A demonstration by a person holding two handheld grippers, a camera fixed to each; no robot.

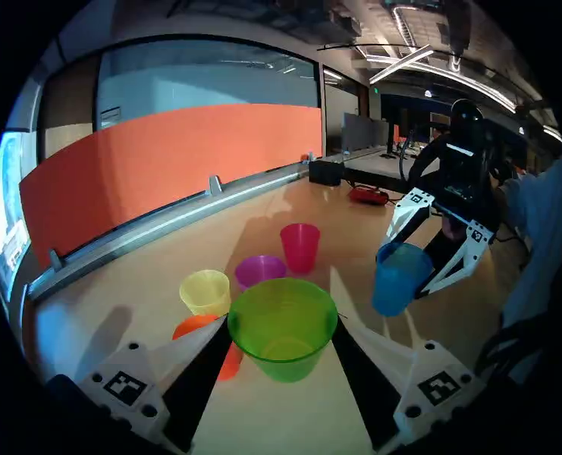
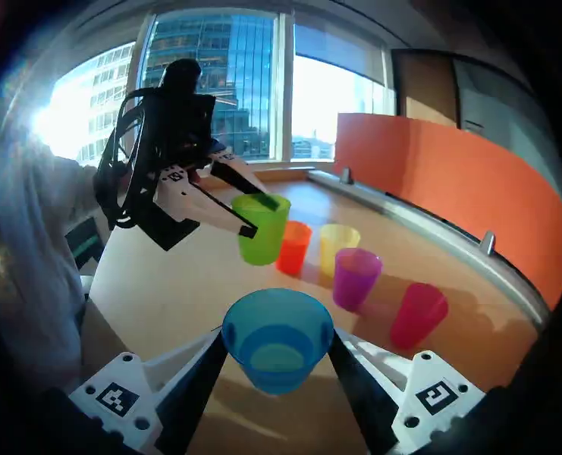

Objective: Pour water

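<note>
Mostly behind green cup (image 1: 282, 327) — orange cup (image 1: 190, 326)

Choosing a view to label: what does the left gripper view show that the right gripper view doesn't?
Left gripper view: a red item and a black box at the far end of the table, plus ceiling light strips.
Right gripper view: big windows with towers outside.
Both: green cup in the left gripper, blue cup in the right gripper, orange cup, yellow cup, purple cup, pink cup, orange wall panel.
</note>
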